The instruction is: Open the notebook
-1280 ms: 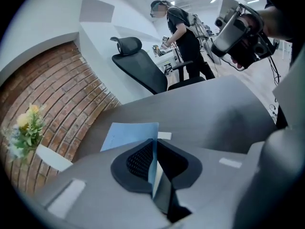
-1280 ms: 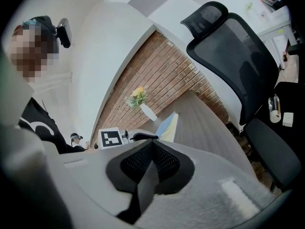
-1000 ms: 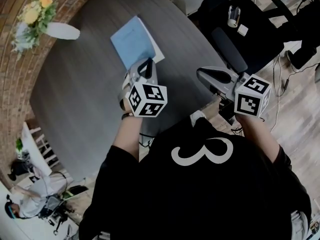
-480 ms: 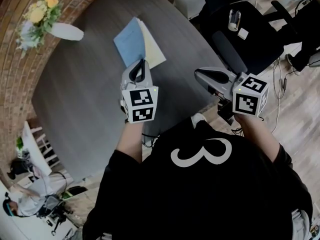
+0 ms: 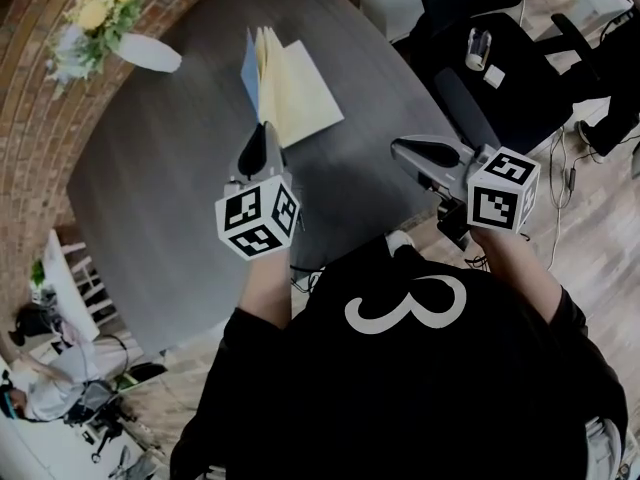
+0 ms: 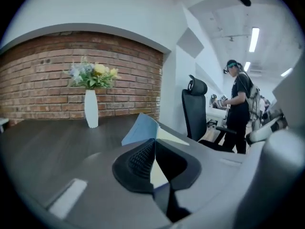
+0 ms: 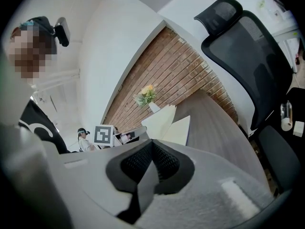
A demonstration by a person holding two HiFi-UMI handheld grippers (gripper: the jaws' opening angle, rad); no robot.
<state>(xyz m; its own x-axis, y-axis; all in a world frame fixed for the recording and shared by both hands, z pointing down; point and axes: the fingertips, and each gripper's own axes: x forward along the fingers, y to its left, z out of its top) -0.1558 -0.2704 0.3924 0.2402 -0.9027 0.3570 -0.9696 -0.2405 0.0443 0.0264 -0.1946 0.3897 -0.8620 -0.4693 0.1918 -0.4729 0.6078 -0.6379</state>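
The notebook (image 5: 300, 93) lies at the far side of the dark round table (image 5: 170, 198), its cream pages showing. Its blue cover (image 5: 249, 73) stands nearly upright along the left edge. My left gripper (image 5: 262, 130) is shut on that cover's near edge; in the left gripper view the thin blue cover (image 6: 141, 130) runs straight in between the closed pads of the left gripper (image 6: 155, 143), with the cream page (image 6: 172, 138) to its right. My right gripper (image 5: 405, 150) hovers by the table's right edge, shut and empty, also seen shut in its own view (image 7: 151, 146).
A white vase of flowers (image 5: 135, 50) stands at the table's far left by the brick wall. A black office chair (image 5: 480, 88) sits to the right of the table. A person (image 6: 240, 109) stands beyond the chair.
My left gripper has risen and rolled, swinging the blue cover from flat on the notebook to nearly upright and baring the cream pages. The right gripper has stayed put.
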